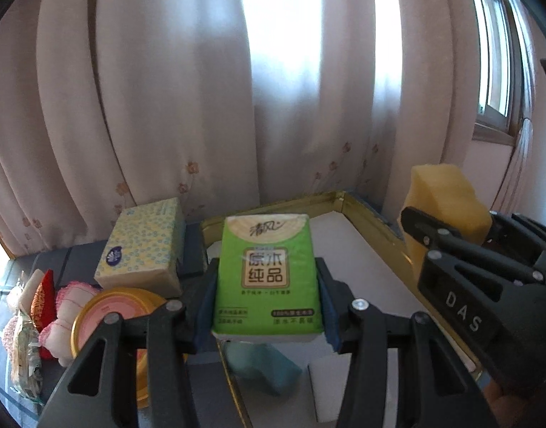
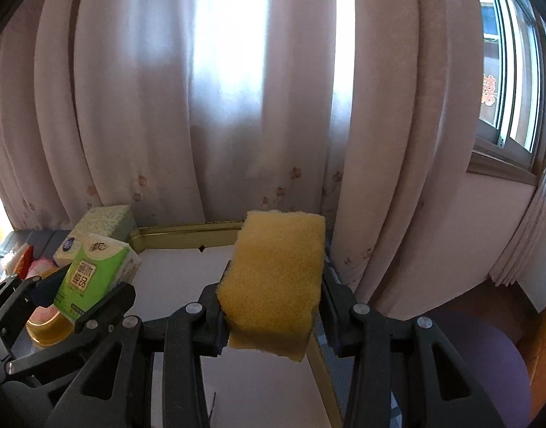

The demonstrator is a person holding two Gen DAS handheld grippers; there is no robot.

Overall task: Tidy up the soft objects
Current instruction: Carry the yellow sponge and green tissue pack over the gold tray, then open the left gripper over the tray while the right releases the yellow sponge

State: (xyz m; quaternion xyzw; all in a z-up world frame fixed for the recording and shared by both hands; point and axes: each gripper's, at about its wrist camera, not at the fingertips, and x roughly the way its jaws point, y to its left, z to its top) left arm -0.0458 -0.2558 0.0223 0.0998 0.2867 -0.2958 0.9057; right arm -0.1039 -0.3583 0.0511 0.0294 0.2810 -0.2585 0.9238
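white tray floor [image 2: 173,267] seemingly open, curtain [image 2: 237,125] behind

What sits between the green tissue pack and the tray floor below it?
A teal block and a white block lie on the gold-rimmed tray under the green tissue pack; farther in, the floor looks bare.

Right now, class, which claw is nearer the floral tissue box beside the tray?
The left claw, gripping the green tissue pack, sits just right of the floral tissue box. The right claw, holding the yellow sponge, is farther right, over the tray.
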